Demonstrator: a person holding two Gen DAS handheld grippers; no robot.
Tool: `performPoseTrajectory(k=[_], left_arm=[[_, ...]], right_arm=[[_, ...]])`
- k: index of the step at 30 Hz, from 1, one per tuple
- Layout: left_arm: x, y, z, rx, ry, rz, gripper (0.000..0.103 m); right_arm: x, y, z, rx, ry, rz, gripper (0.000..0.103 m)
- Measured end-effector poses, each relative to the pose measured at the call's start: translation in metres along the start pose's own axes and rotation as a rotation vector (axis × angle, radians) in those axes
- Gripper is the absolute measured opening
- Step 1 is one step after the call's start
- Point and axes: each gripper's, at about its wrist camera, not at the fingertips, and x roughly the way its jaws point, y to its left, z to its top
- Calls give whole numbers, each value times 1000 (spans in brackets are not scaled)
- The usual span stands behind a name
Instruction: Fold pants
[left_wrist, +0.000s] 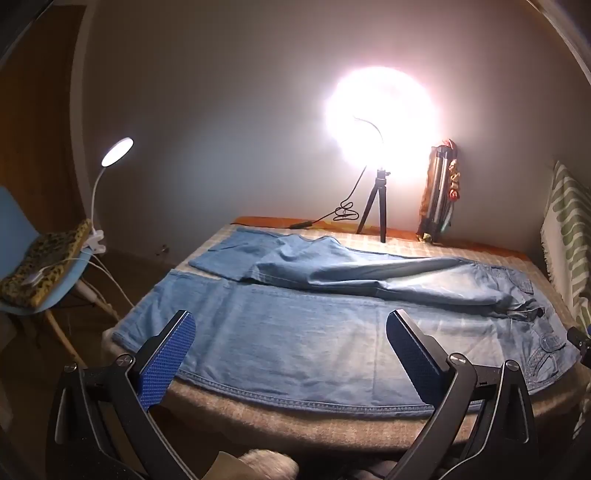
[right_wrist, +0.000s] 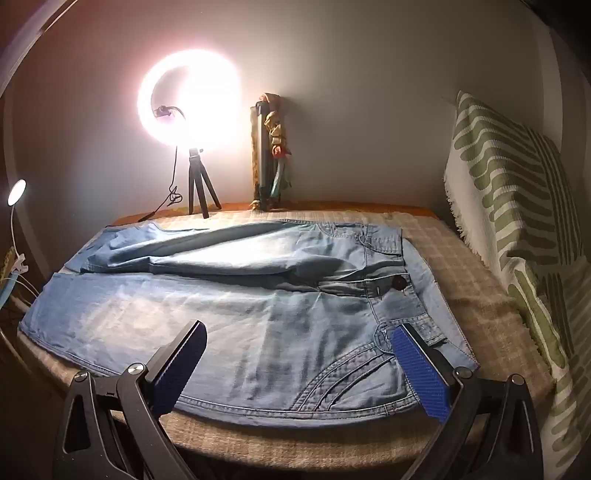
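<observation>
Pants (right_wrist: 229, 295) lie across the bed (right_wrist: 472, 266); ring light (right_wrist: 190, 96) behind; pillow (right_wrist: 517, 206) right.

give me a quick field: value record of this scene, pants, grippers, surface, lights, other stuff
pants: light blue jeans spread across the bed, waist toward the right, far leg rumpled, near leg flat
left gripper: jaws open, above the near leg, holding nothing
right gripper: jaws open, above the hip pocket area, holding nothing
surface: checked blanket on the bed
lights: ring light on a small tripod by the wall; clip lamp on a blue chair
other: green patterned cushion at right
fold state: not yet folded
</observation>
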Motion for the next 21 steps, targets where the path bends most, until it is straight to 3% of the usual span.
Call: performPoseTrajectory(k=[21], left_arm=[[-9,-3,-2,6,-9,5,103]], right_arm=[[-14,3,8,-3,-14,-1,102]])
